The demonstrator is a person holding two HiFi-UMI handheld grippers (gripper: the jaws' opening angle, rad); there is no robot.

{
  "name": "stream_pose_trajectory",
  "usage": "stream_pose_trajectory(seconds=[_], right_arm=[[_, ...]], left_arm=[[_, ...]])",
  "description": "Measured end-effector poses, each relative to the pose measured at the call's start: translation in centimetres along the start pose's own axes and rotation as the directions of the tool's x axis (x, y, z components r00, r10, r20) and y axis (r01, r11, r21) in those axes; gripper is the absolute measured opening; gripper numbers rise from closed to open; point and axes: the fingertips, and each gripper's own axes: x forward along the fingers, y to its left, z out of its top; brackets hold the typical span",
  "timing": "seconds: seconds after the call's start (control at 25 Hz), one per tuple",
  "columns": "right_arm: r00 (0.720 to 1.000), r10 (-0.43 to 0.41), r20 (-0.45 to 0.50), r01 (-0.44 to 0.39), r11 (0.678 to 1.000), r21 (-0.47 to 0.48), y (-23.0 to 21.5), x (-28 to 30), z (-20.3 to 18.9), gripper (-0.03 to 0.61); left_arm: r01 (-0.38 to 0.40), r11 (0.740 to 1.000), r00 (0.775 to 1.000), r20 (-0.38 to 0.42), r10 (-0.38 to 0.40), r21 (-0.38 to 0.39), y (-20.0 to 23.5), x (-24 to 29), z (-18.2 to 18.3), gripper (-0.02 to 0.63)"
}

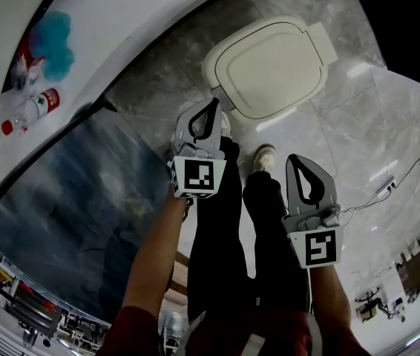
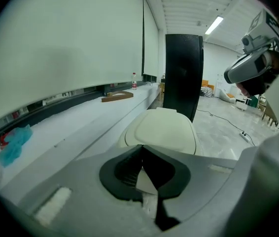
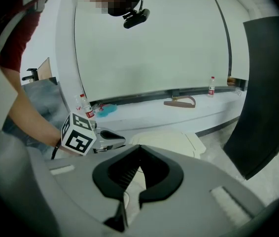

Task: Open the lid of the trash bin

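The trash bin (image 1: 269, 65) stands on the marble floor with its cream lid (image 2: 164, 130) lying flat and closed; the lid (image 3: 171, 142) also shows in the right gripper view. My left gripper (image 1: 214, 102) is shut and empty, its tips just at the bin's near left rim in the head view. In its own view the left gripper (image 2: 141, 148) points at the lid from slightly above. My right gripper (image 1: 292, 158) hangs further back on the right, shut and empty, apart from the bin. The right gripper (image 3: 140, 147) looks toward the lid and sees the left gripper (image 3: 107, 138).
A white ledge (image 1: 121, 21) runs along the left with a bottle (image 1: 35, 110) and a blue cloth (image 1: 54, 43). A black pillar (image 2: 183, 75) stands behind the bin. A cable and power strip (image 1: 384, 191) lie at right. The person's shoes (image 1: 264, 158) are near the bin.
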Motion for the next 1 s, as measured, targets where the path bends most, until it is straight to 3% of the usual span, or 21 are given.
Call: stream_pose_trajectory(seconds=[0.36,0.84,1.0], right_arm=[[1.0,0.007,-0.002,-0.007,1.0,0.0,0.1,0.6,0.1,0.0],[1.0,0.004,-0.01,-0.004,1.0,0.0,-0.1,0.5,-0.1,0.0],[1.0,0.008,-0.011,-0.008,1.0,0.003,-0.1,0.5,-0.2,0.0]], left_arm=[[0.009,1.0,0.997,-0.074,-0.009,-0.007,-0.5,1.7,-2.6,0.004],[-0.007,1.0,0.998,-0.06,0.006,-0.015,-0.7,1.8,-2.9,0.005],[-0.015,0.998,0.999,-0.042,0.012,-0.063,-0.4,1.7,-3.0,0.005]])
